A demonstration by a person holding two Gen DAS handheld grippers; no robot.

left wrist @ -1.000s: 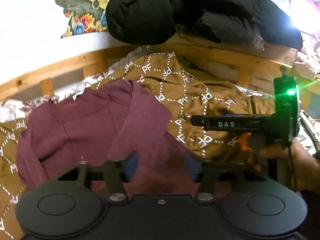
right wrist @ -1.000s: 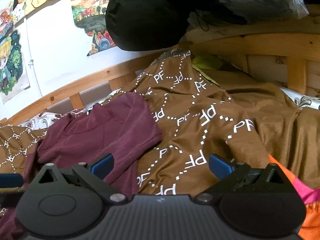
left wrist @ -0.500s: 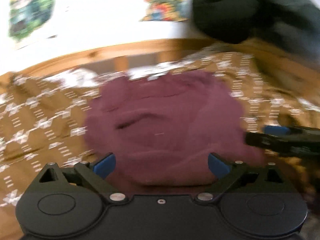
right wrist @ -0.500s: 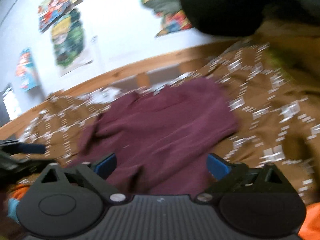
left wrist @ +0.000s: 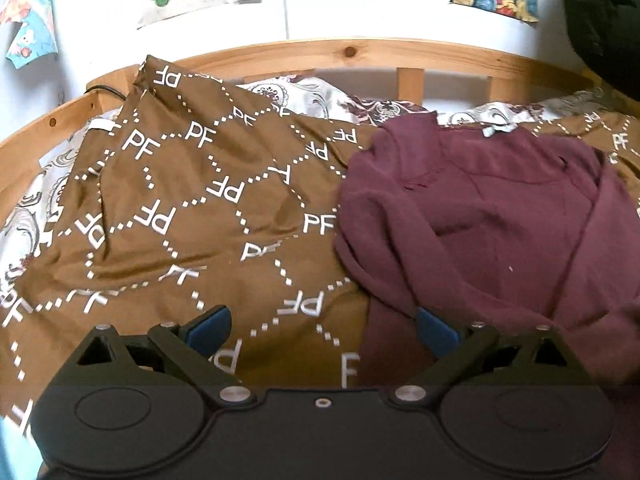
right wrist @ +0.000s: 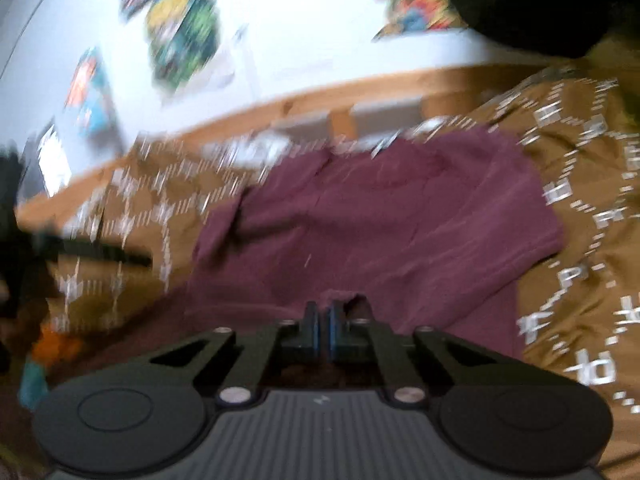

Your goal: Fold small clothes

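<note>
While right gripper (right wrist: 324, 320) pinched the maroon shirt's (right wrist: 384, 224) near hem, left gripper (left wrist: 323, 326) was spread wide w/ nothing; lopsided pull could've bunched it imo.

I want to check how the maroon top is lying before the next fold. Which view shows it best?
The left wrist view: the maroon top is sharp there, creases and neckline readable, though its right side runs off the frame. The right wrist view shows the whole top but motion-blurred, with the right gripper shut at its near edge.

One maroon garment (left wrist: 500, 232), two grippers (left wrist: 324, 330)
</note>
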